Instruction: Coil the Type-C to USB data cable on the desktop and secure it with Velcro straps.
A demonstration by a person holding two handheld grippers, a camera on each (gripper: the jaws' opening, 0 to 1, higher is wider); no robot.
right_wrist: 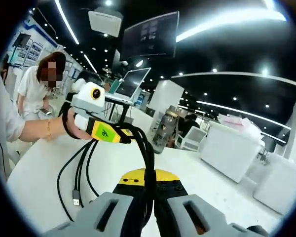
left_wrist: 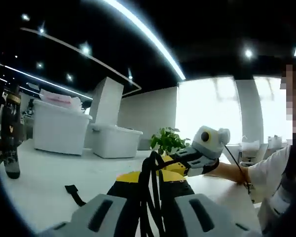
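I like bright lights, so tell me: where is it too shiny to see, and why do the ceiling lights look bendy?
In the left gripper view the windows glare white, hiding whatever is outside, and the long ceiling light curves from fisheye distortion. In the right gripper view the ceiling strips bend likewise, while the black cable in the right claw looks sharp.

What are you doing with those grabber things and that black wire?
A person is bundling a black cable using two hand-held grippers. The right gripper pinches several strands between its jaws, and the left gripper grips the same bundle a little further along. Loose loops hang down to the white table, with a USB plug lying at the end. A black strap lies on the table; the bundle isn't tied yet.
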